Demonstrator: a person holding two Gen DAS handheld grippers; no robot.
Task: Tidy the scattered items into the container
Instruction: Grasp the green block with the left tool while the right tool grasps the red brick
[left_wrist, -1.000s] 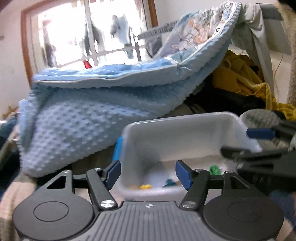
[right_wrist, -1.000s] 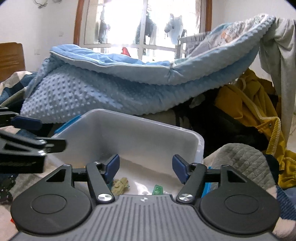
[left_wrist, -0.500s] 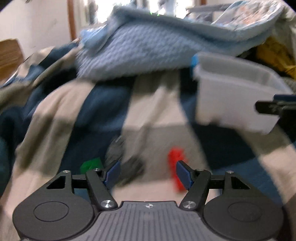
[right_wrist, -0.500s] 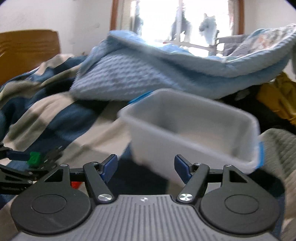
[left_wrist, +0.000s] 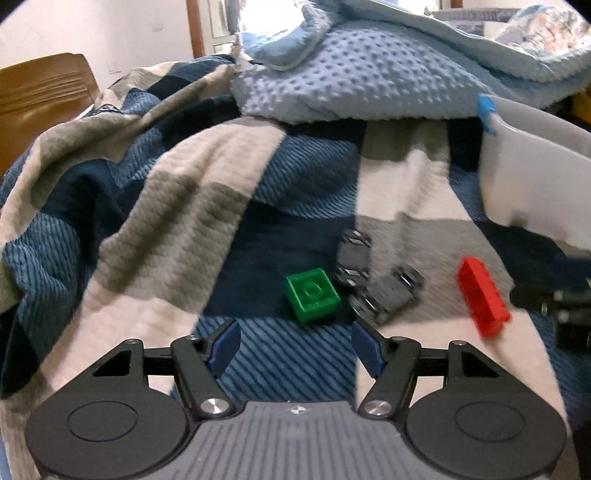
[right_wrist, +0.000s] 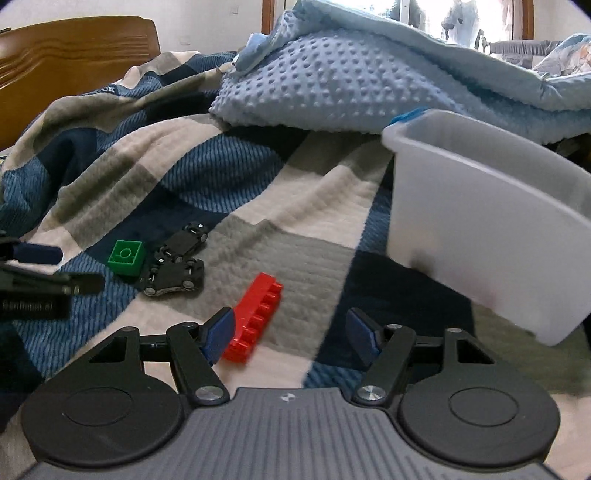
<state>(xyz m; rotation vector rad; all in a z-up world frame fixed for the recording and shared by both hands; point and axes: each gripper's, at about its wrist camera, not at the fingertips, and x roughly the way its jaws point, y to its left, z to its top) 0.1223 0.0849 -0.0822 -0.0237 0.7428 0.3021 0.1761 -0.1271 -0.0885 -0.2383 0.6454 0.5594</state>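
My left tongs (left_wrist: 295, 345) hang spread and empty over the checked bedspread (left_wrist: 177, 206), with nothing between the blue pads (left_wrist: 225, 345). Just ahead of them lies a green block (left_wrist: 312, 294), studs up, and touching its right side sit two dark wheeled pieces (left_wrist: 369, 280), one angled against the other. Further right is a long red brick (left_wrist: 480, 295), lying apart from the wheeled pieces.

My right tongs (right_wrist: 291, 332) have just eased inward a little, yet they remain released and grip nothing. The red brick (right_wrist: 255, 321) lies slantwise on the bedspread, its near end right beside the left pad (right_wrist: 219, 334); I cannot tell whether they touch.

The white bin (right_wrist: 487, 229) stands to the right on the bed, tilted, well apart from the scattered pieces. A dotted pale-blue blanket (right_wrist: 332, 81) is heaped behind it.
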